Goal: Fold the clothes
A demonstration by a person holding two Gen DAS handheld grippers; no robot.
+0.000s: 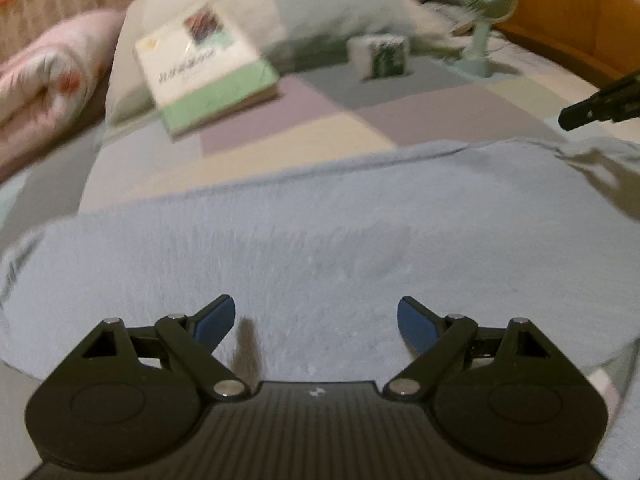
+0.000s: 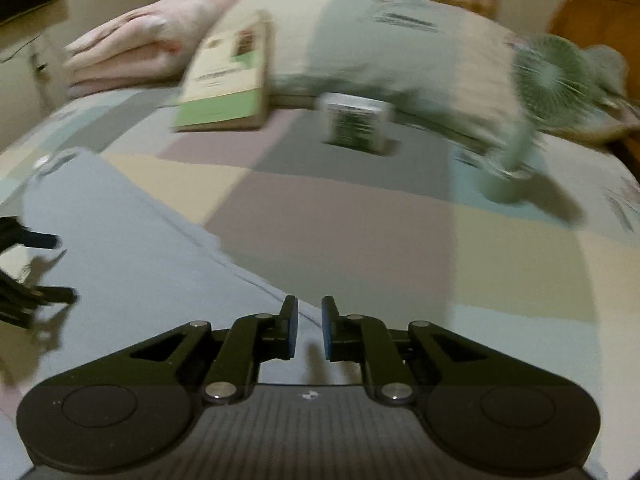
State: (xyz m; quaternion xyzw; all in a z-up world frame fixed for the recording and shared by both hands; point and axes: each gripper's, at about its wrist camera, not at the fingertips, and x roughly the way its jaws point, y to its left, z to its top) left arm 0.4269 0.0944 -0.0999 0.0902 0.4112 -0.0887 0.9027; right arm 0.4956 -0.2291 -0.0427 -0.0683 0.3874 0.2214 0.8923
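A light blue-grey garment (image 1: 320,232) lies spread flat on the patchwork bedspread (image 1: 320,120). My left gripper (image 1: 316,320) hovers over its near part, jaws wide open with nothing between them. My right gripper (image 2: 309,328) sits at the garment's (image 2: 120,260) right edge. Its jaws stand close together with a narrow gap, and the cloth edge runs just under the left finger. No cloth shows pinched between the pads. The right gripper's black tip (image 1: 592,108) shows at the far right of the left wrist view. The left gripper (image 2: 36,268) shows at the left edge of the right wrist view.
Beyond the garment lie a green-and-white book (image 1: 208,80), a small box (image 1: 380,56) and a mint desk fan (image 1: 484,20). A large pillow (image 1: 328,4) and a pink quilt (image 1: 52,68) sit at the head. An orange wooden bed frame (image 1: 560,8) stands on the right.
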